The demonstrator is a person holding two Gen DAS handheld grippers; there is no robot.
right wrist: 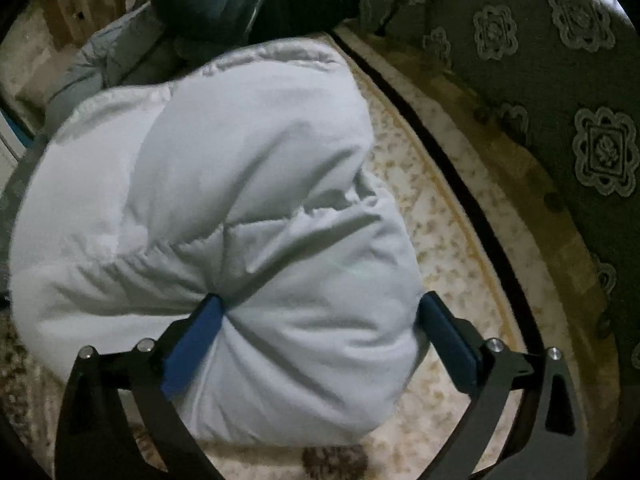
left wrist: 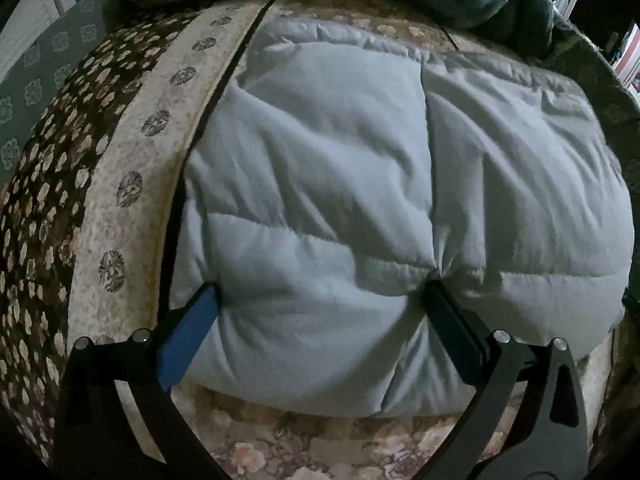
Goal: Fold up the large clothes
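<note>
- Pressing into a pale padded garment (left wrist: pixel 340 184) lying folded on the patterned carpet (left wrist: pixel 132 216); dark clothes (right wrist: pixel 248 4) piled beyond it.
- Left gripper (left wrist: pixel 320 292): jaws spread wide, tips dented into the near edge, padding bulging between.
- Right gripper (right wrist: pixel 320 308): same, wide apart, straddling the near right corner.
- Judged step: seating for a grasp before another fold.
- Next: close both evenly, gathering all layers.
</note>
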